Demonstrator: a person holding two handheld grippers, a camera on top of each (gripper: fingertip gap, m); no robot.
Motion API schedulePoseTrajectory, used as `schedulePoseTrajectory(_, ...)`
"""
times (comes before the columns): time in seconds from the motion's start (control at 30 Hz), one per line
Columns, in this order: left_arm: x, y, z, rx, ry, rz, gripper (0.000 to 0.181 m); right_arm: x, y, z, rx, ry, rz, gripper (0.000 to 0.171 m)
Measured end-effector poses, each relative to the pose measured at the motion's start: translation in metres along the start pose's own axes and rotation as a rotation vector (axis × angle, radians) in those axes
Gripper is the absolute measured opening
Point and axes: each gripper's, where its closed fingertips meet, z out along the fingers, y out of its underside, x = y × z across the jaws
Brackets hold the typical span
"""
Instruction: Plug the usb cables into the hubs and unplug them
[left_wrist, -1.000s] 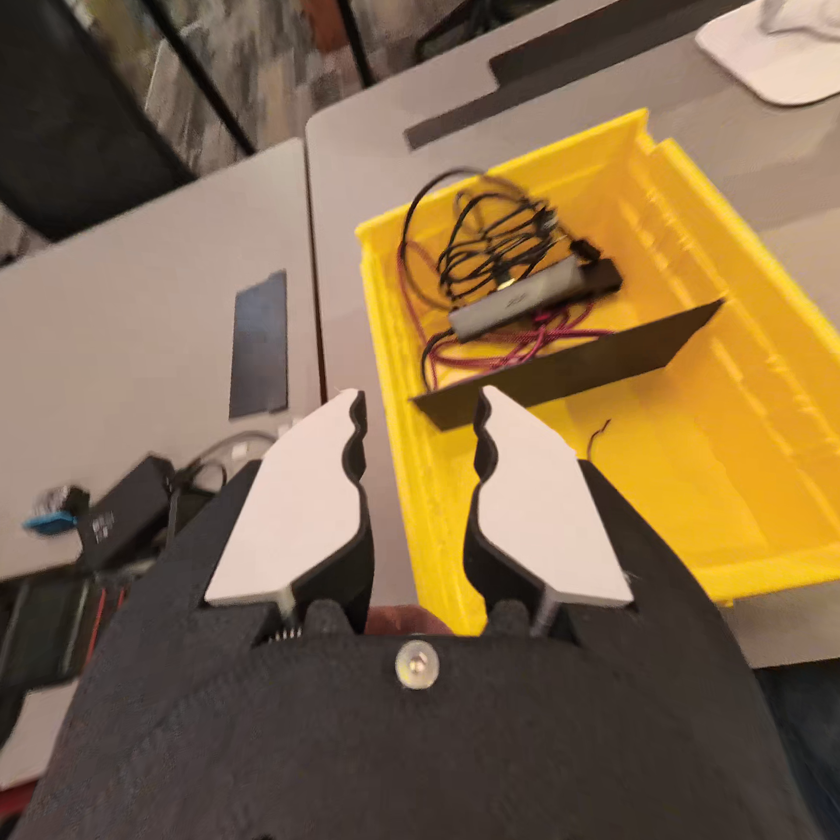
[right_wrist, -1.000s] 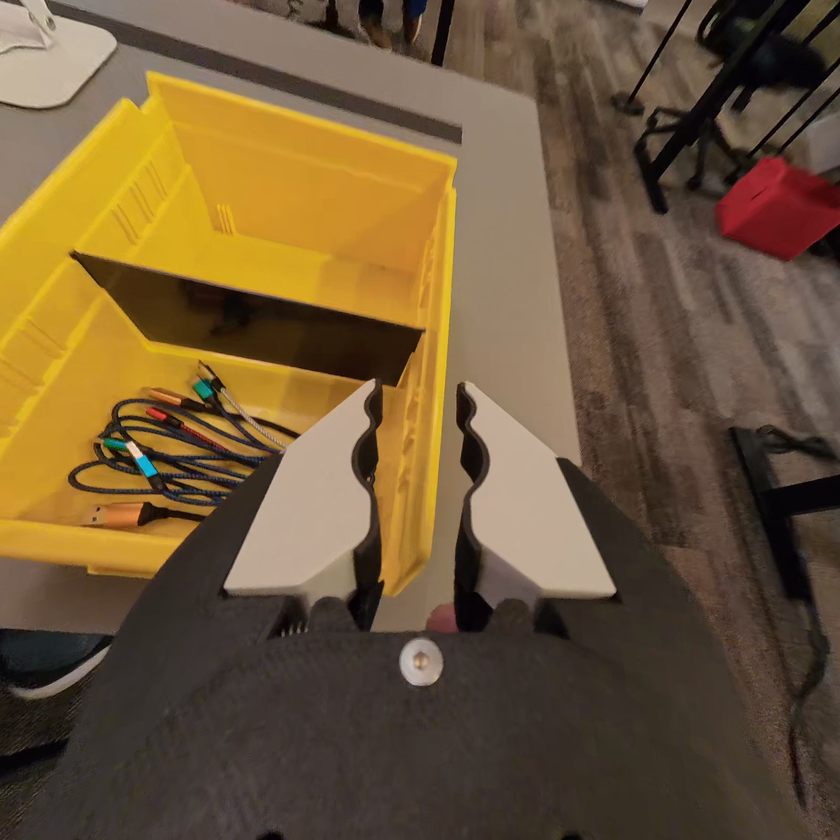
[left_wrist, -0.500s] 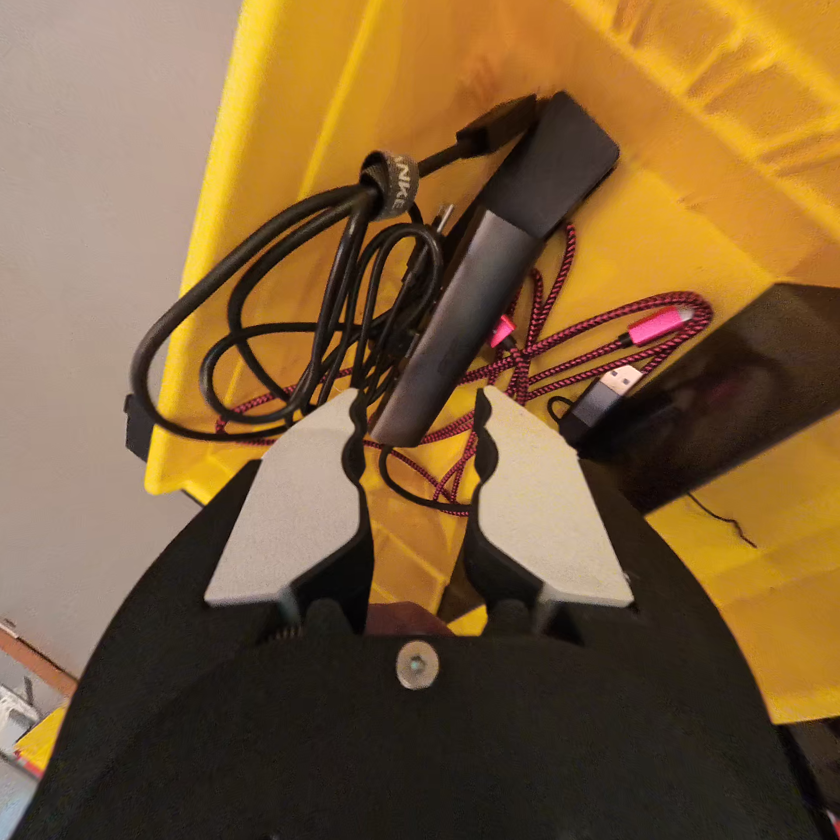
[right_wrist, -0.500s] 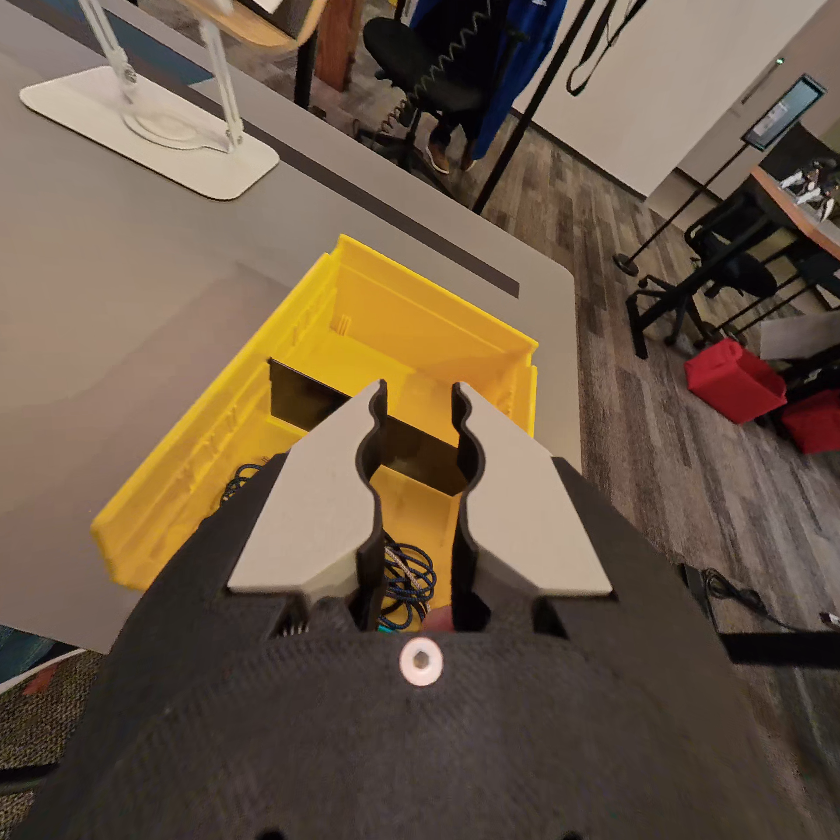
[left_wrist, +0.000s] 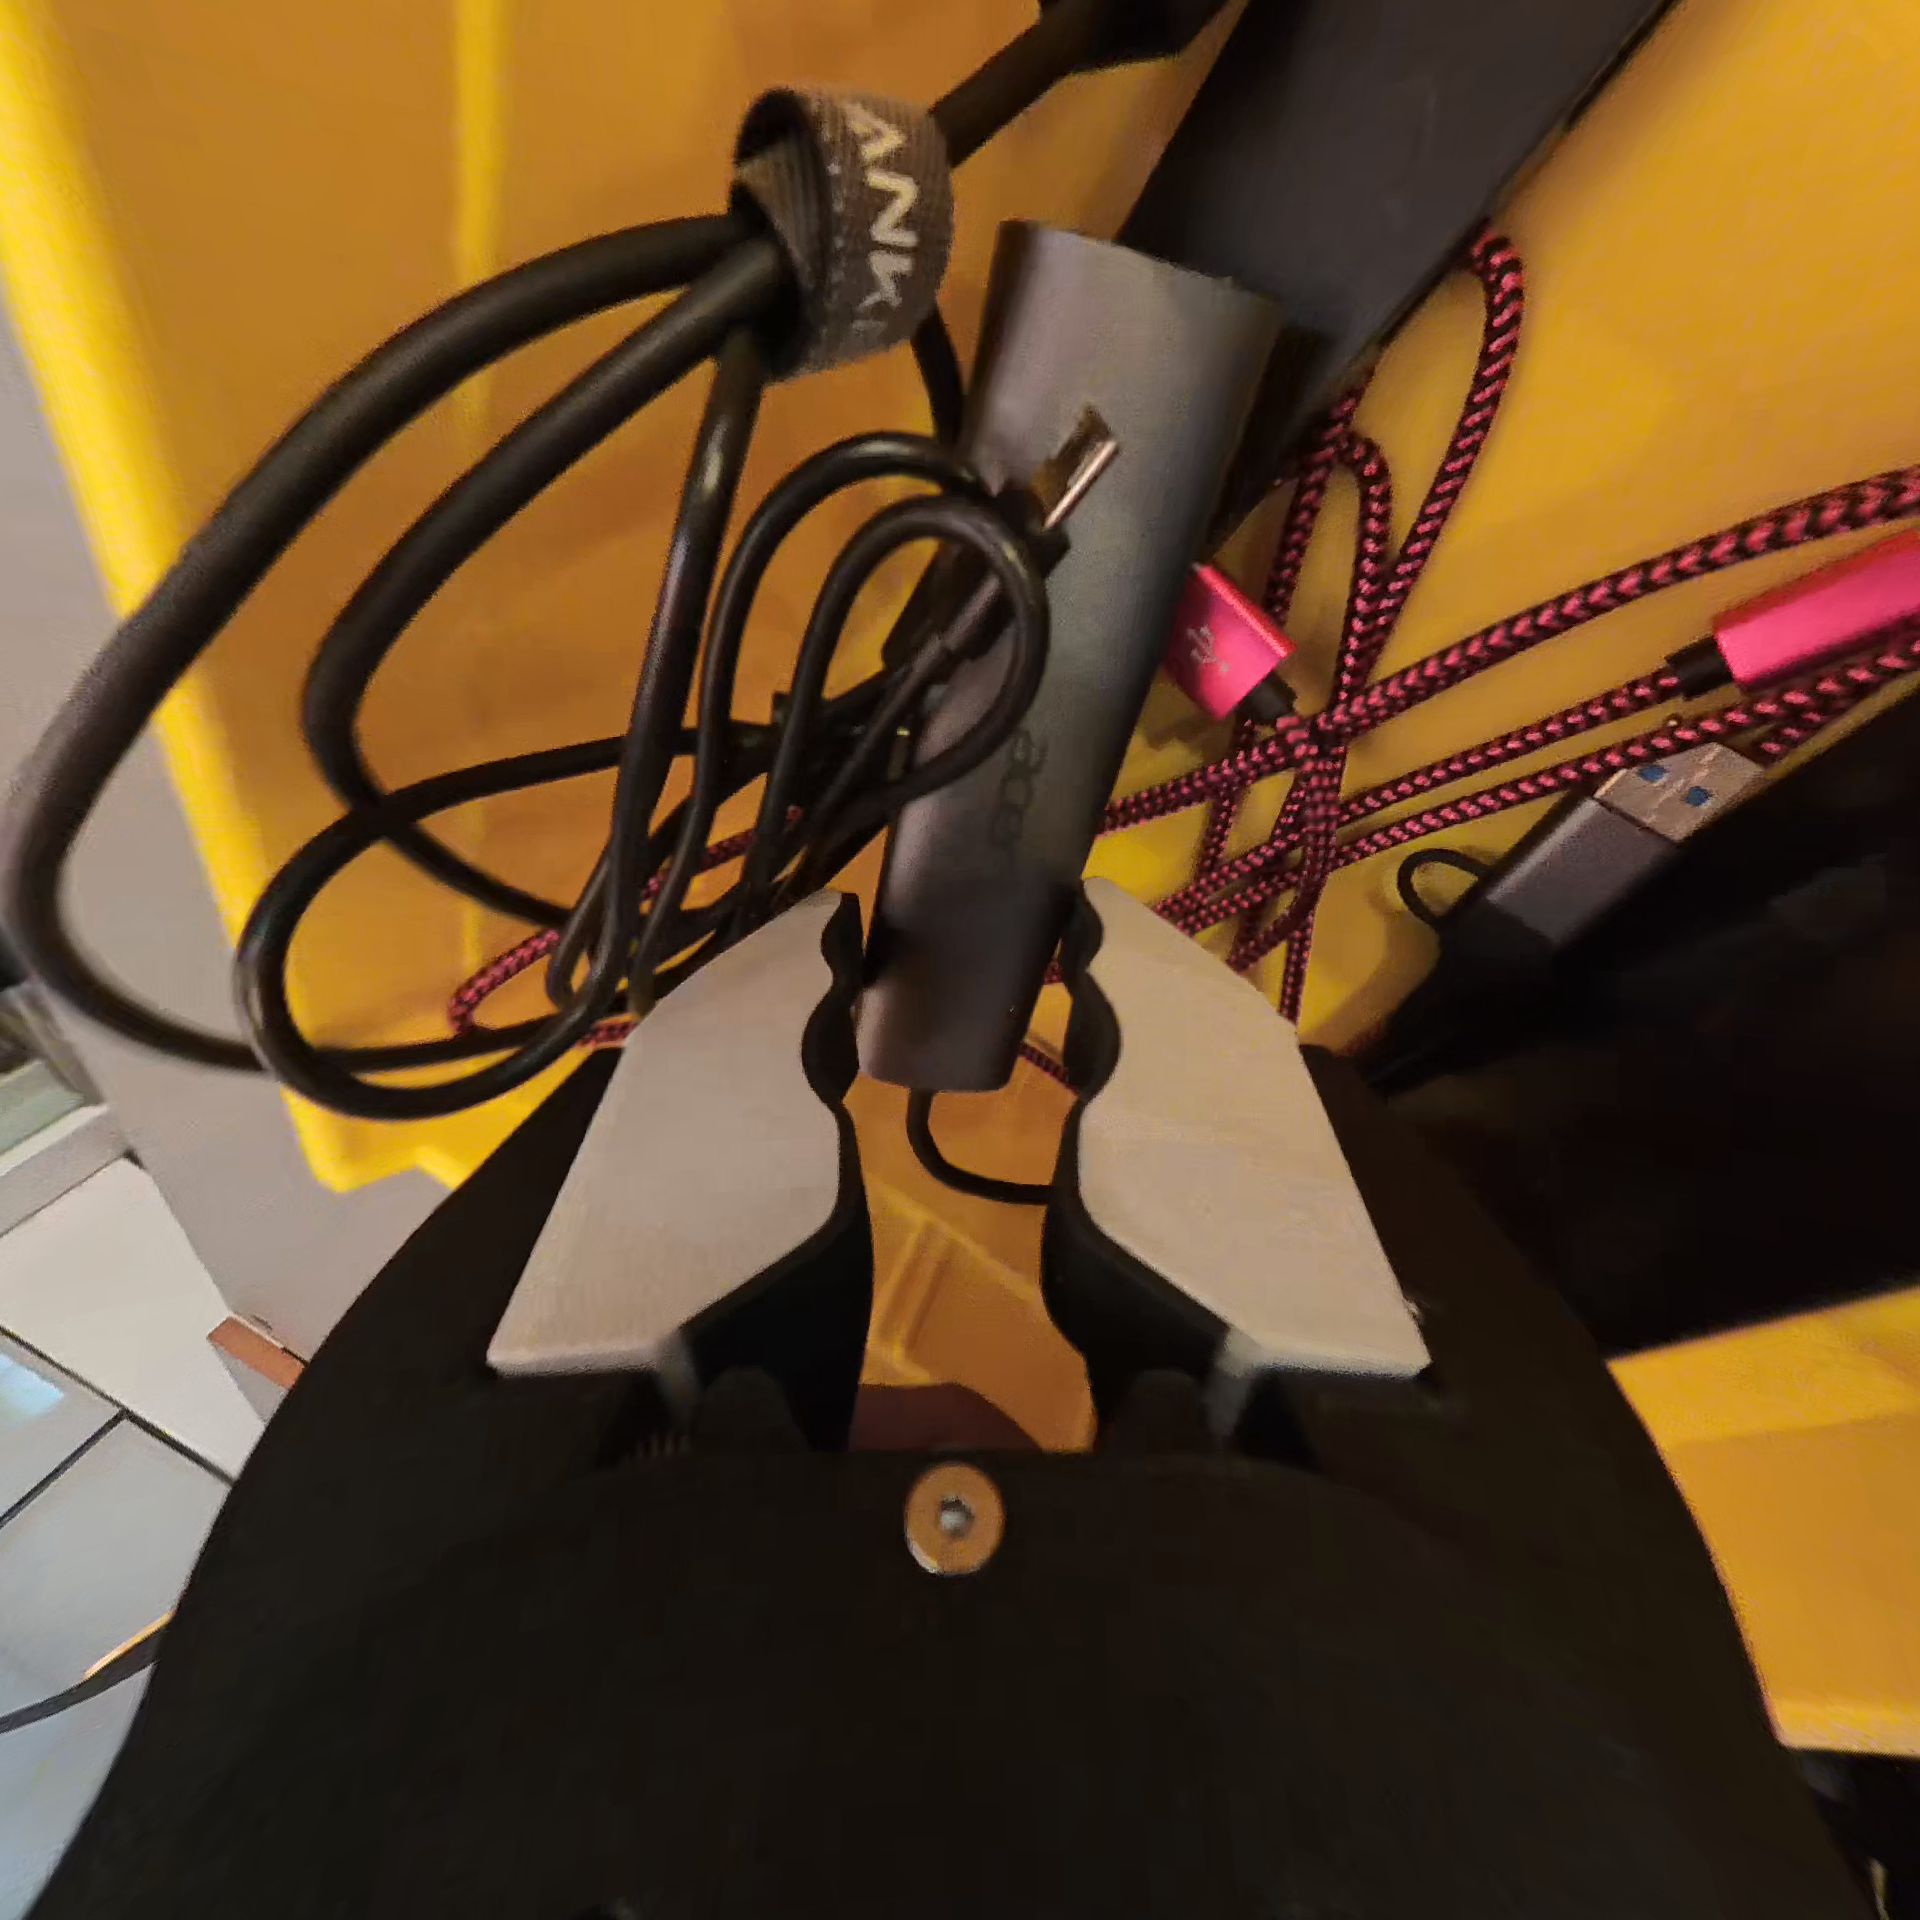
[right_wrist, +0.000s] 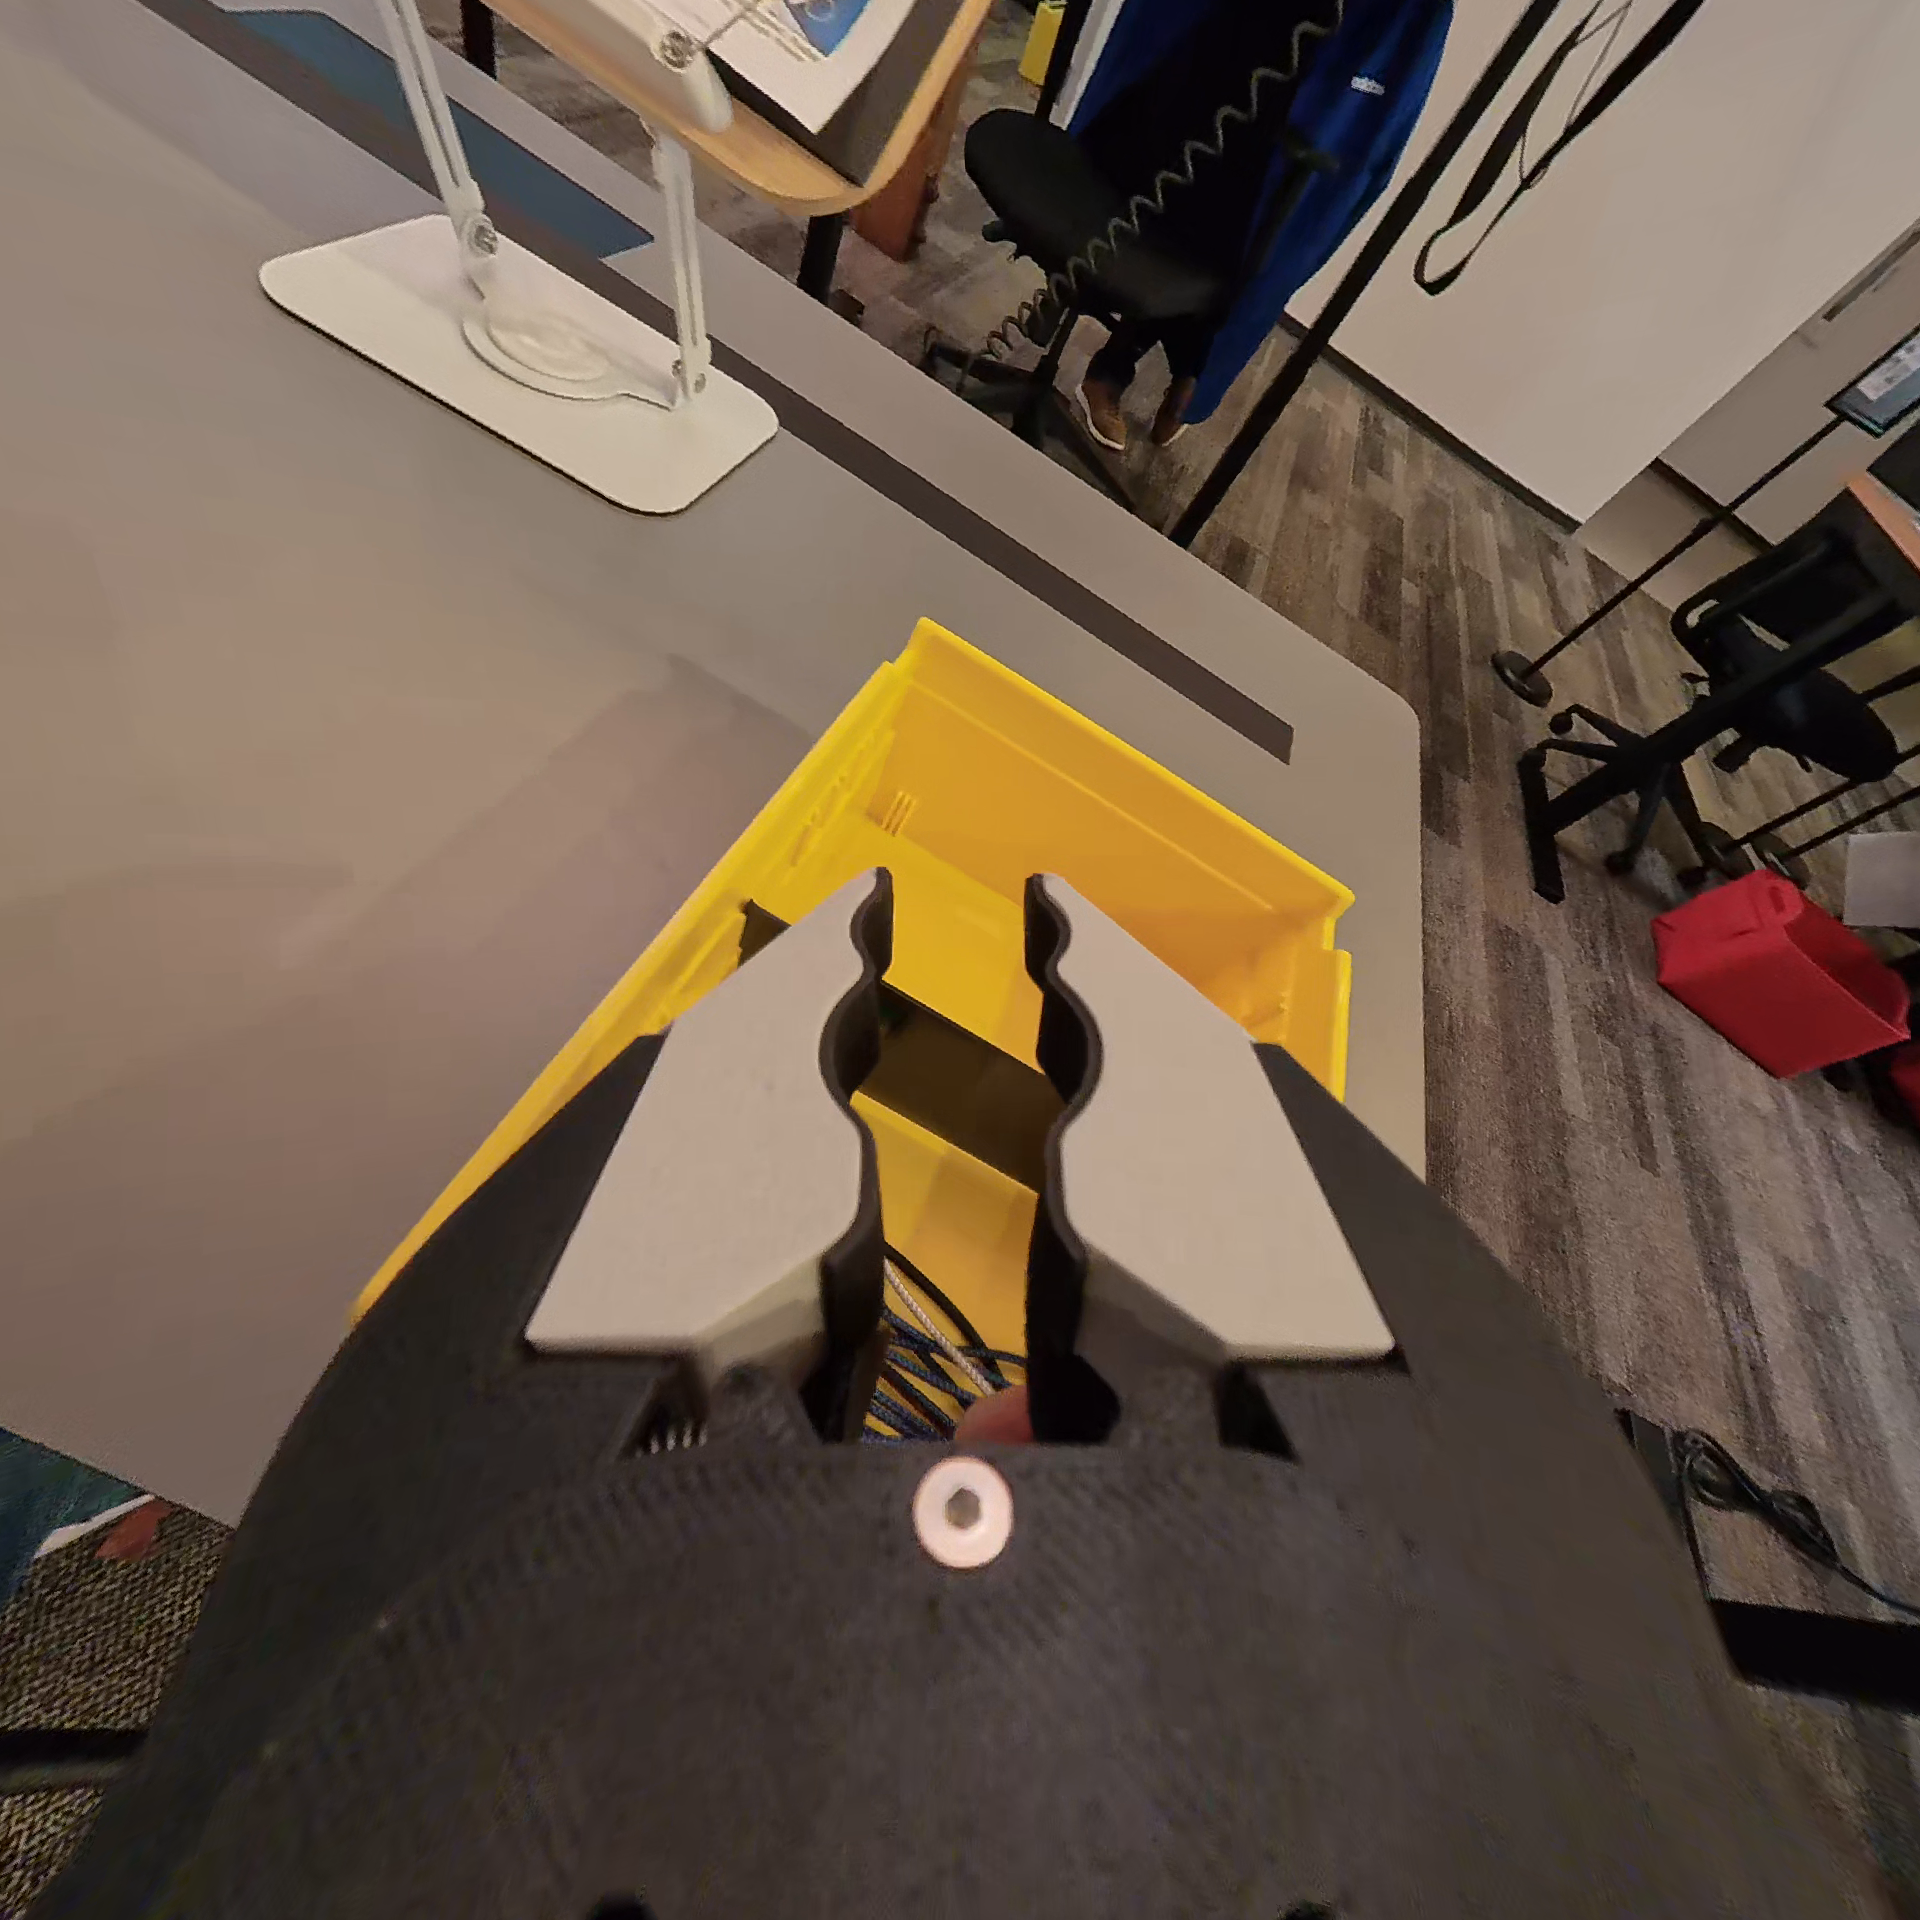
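Left wrist view: left gripper (left_wrist: 961, 961) down inside the yellow plastic bin (left_wrist: 312, 364), jaws bracketing the near end of the slim grey metal hub (left_wrist: 1049, 644), touching or nearly so; firm clamp impossible to tell. Thin black cable loops (left_wrist: 831, 665) draped over the hub, pink braided cable (left_wrist: 1351, 727) running beneath, so likely snagging and dragging the tangle on lifting; narrow end grip, possible slipping or twisting. Right wrist view: right gripper (right_wrist: 958, 904) held above the bin (right_wrist: 1091, 790), jaws apart, empty; blue braided cables (right_wrist: 914, 1382) glimpsed below, mostly hidden, hence a blind, risky reach.
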Motion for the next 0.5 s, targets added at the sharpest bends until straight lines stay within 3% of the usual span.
schedulePoseTrajectory(0.5,-0.041,0.009,-0.115,0.194,-0.240,-0.007,0.034,-0.064,-0.044,0.020,0.095,-0.177,-0.042,0.024)
